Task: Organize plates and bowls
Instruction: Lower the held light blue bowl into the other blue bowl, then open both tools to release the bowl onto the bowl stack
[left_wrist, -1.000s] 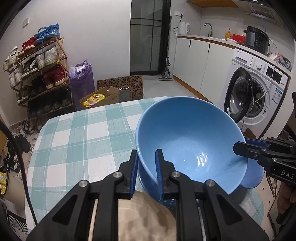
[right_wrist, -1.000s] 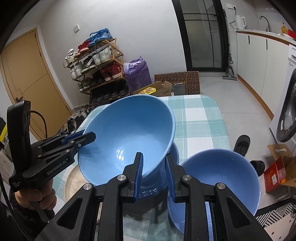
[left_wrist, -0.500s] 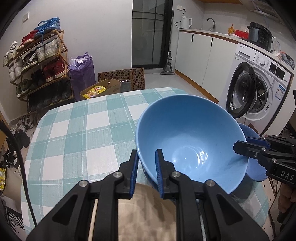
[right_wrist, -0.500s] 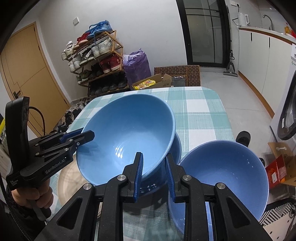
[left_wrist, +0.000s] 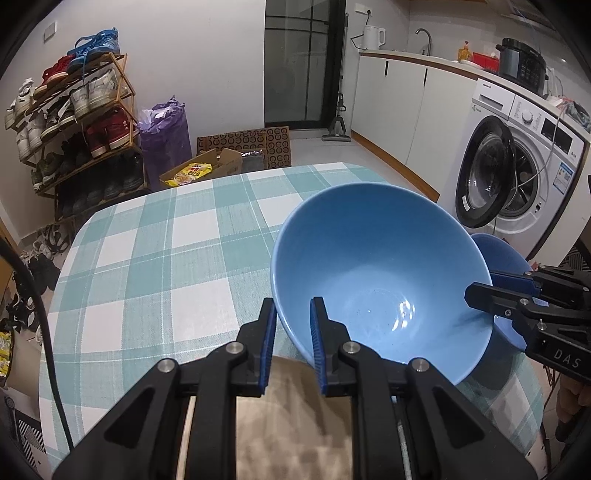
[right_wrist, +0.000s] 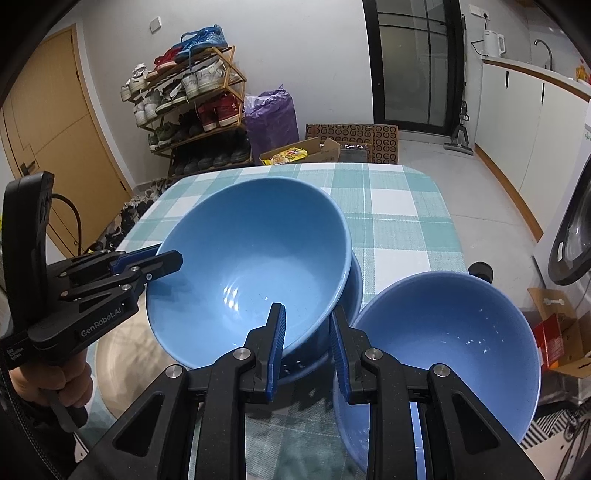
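On the checked tabletop (right_wrist: 399, 221), the left hand-held gripper (left_wrist: 292, 334) is clamped on the near-left rim of a large light-blue bowl (right_wrist: 251, 266), which sits tilted in another blue dish beneath it, beside a beige plate (right_wrist: 122, 373). The right hand-held gripper (right_wrist: 306, 341) pinches the same bowl's opposite rim. Just right of it stands a darker blue bowl (right_wrist: 454, 343), at the tabletop's edge.

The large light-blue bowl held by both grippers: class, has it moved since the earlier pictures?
Yes. The large light-blue bowl has sunk toward the second blue bowl under it on the checked tablecloth; less of that lower bowl shows now.
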